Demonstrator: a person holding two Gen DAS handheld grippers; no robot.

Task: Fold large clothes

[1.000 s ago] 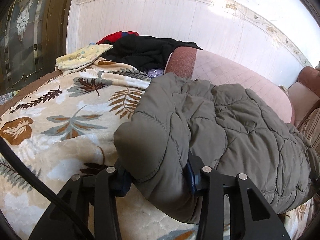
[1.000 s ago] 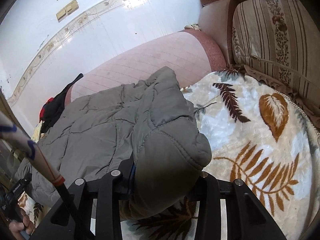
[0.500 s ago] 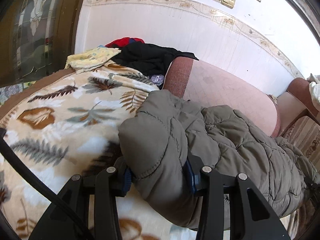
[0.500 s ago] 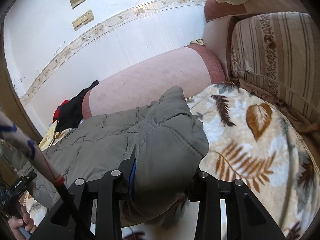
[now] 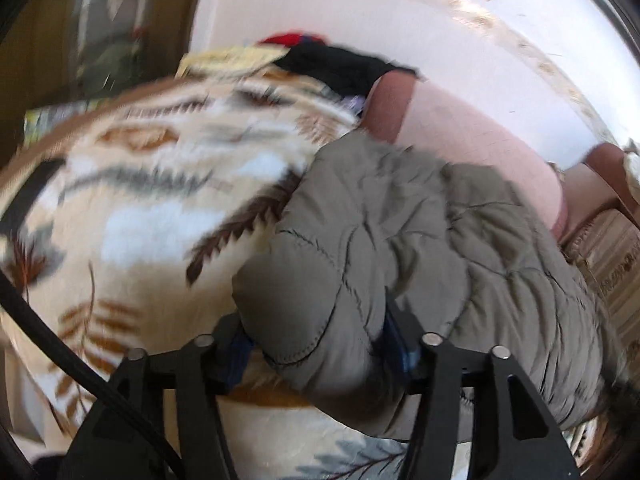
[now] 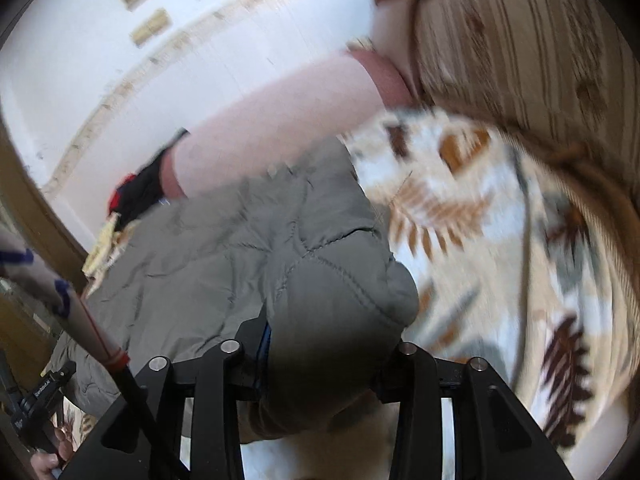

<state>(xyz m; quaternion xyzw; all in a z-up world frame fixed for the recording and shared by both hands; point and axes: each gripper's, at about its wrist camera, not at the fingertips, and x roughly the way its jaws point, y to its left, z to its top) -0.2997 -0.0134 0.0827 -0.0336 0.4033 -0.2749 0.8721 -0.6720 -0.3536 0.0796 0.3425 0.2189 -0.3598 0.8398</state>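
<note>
Olive-grey quilted jacket [image 5: 400, 240], one, spread on one leaf-patterned fleece blanket [image 5: 140, 220]. Two claws, left claw [image 5: 318, 340] and right claw [image 6: 324, 344], each pinching a jacket fold, jaws just eased wider.

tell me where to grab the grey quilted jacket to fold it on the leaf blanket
Probably the two near folded corners of the jacket, coming in from the near edge of the leaf blanket with jaws wide. The padding bulges thick there and the stitched hem gives a firm ridge.
</note>
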